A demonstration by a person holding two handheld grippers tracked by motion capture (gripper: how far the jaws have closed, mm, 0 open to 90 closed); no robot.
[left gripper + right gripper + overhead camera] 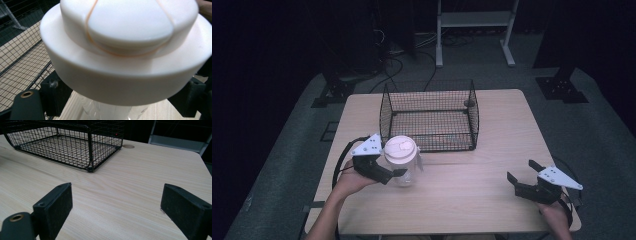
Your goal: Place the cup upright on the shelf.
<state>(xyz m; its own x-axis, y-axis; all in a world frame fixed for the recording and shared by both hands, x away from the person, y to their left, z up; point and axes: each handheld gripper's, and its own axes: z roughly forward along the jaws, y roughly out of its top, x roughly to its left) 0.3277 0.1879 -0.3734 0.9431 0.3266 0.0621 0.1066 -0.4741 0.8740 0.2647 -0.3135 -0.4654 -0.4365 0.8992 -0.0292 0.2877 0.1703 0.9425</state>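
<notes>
A clear plastic bottle (405, 175) with a wide white lid (401, 149) stands upright just in front of the wire basket's near left corner. My left gripper (401, 173) is shut on its clear body below the lid, coming in from the left. In the left gripper view the white lid (125, 50) looms close, and the black pads (53, 96) press the clear body (110, 111) from both sides. Whether the bottle touches the table I cannot tell. My right gripper (522, 170) rests at the table's near right, open with nothing between its fingers (57, 205).
A black wire basket (432, 115) sits with nothing in it at the middle back of the wooden table (472, 190); its corner (90, 167) lies ahead and left of my right gripper. A small round grommet (128, 146) is set in the tabletop behind the basket.
</notes>
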